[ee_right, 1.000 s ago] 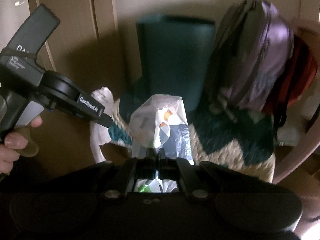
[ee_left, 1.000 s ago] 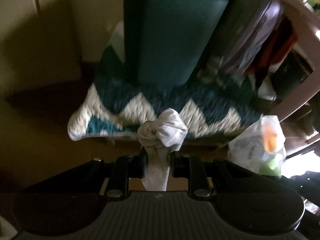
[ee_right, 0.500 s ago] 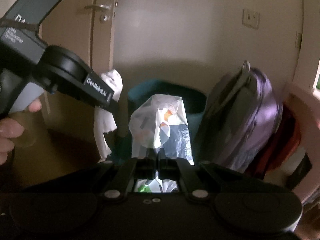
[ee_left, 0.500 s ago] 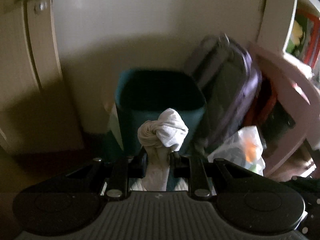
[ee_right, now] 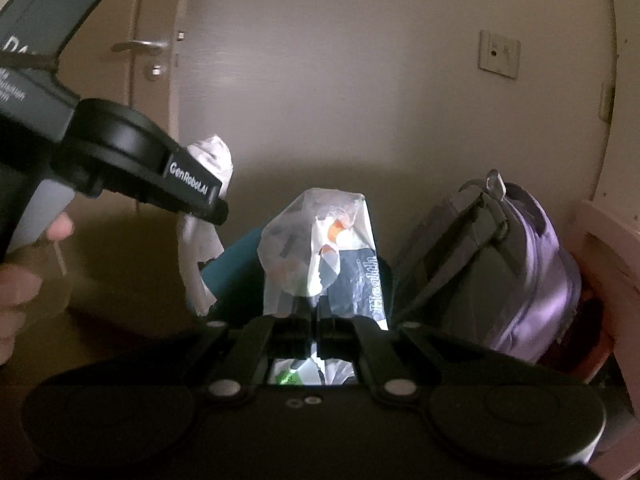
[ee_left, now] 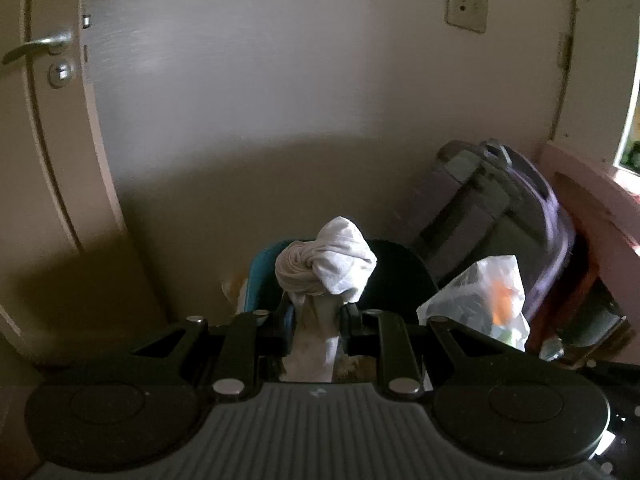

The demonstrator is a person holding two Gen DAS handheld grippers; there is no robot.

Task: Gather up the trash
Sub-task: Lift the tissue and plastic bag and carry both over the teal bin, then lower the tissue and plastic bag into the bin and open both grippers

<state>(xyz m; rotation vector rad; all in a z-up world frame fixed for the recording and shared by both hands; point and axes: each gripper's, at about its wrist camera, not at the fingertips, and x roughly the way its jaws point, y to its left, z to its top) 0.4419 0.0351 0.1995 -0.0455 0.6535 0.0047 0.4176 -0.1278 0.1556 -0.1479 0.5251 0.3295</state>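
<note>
Left gripper (ee_left: 315,316): jaws closed narrow on the neck of a knotted white rag (ee_left: 326,264), knot standing above the fingertips, tail hanging below. Right gripper (ee_right: 314,322): jaws pinched nearly together on the gathered top of a translucent plastic trash bag (ee_right: 320,256), printed wrappers and an orange scrap visible inside. Both loads raised just above and in front of the teal bin (ee_left: 260,276), rim partly hidden behind rag and bag. Beside the bin, to the right: purple backpack (ee_right: 532,264) leaning against the wall, pink furniture edge (ee_right: 604,240) beyond it. Behind: plain wall with 1 wall plate (ee_left: 467,8); door with lever handle (ee_left: 38,46) at left. Risks, as judged from this position: release of either load short of the opening, causing a drop onto the floor or the bin edge; rag tail catching on the rim and draping outside; thin bag film tearing or slipping at the pinch point under its own weight; contact between the 2 grippers, held close together, during a simultaneous drop; low light hiding the true position of the bin opening.
</note>
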